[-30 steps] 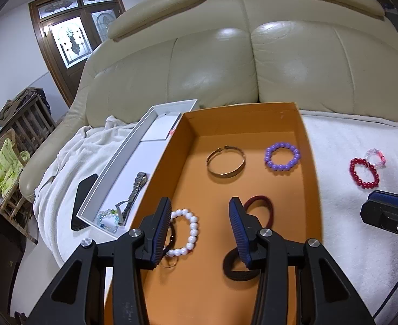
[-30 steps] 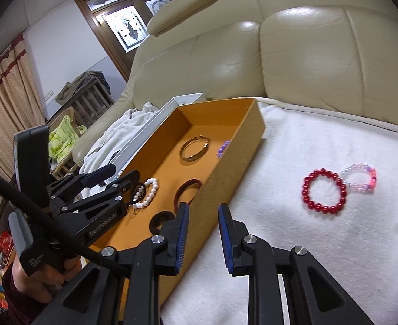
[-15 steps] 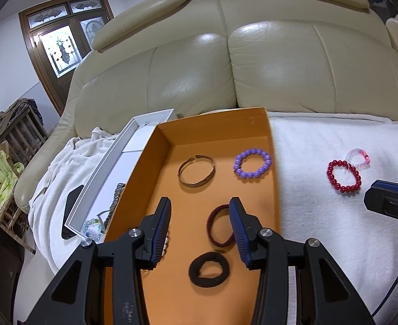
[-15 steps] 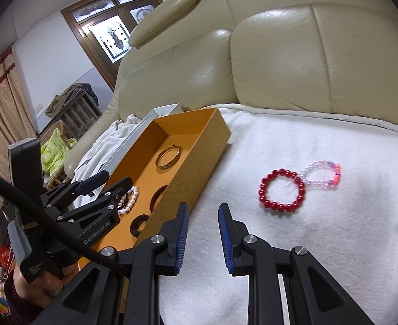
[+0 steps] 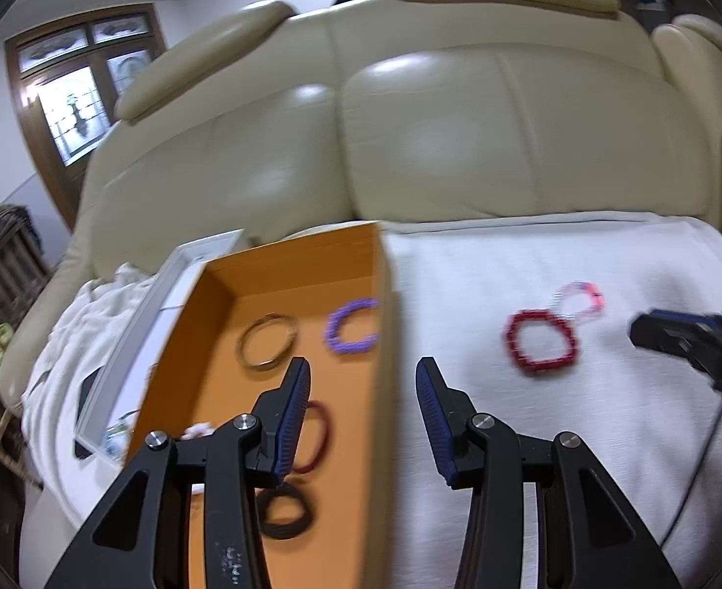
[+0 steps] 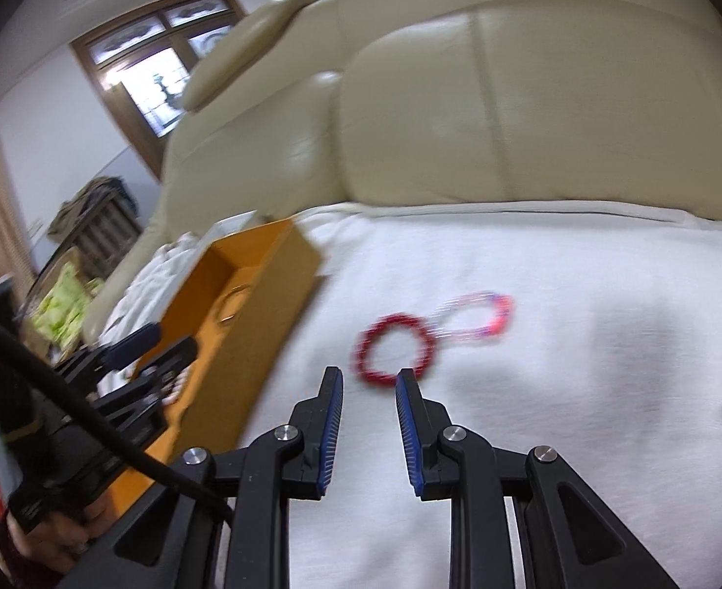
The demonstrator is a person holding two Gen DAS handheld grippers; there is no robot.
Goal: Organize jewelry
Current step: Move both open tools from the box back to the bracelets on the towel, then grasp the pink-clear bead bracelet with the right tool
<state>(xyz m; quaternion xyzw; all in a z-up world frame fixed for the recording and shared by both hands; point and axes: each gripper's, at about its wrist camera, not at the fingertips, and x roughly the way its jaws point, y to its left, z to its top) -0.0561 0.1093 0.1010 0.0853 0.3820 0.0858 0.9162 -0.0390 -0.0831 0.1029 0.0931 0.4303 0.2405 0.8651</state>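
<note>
The right gripper (image 6: 369, 375) is hovering over the white blanket (image 6: 581, 392) covering the sofa seat, its fingers standing narrowly apart and holding nothing. The red bead bracelet (image 6: 393, 349) is lying just beyond its tips, touching the pink bracelet (image 6: 478, 316). The left gripper (image 5: 363, 375) is hanging over the right wall of the orange box (image 5: 378, 294), fingers moderately apart and empty. The box is sitting toward the blanket's left edge, holding a purple bracelet (image 5: 351, 326) and a metal bangle (image 5: 266, 341).

Risk noted: the fingers are looking too narrow to straddle the beads, so a descent could push the red bracelet away or snag both bracelets together. The soft blanket could also get pinched.
</note>
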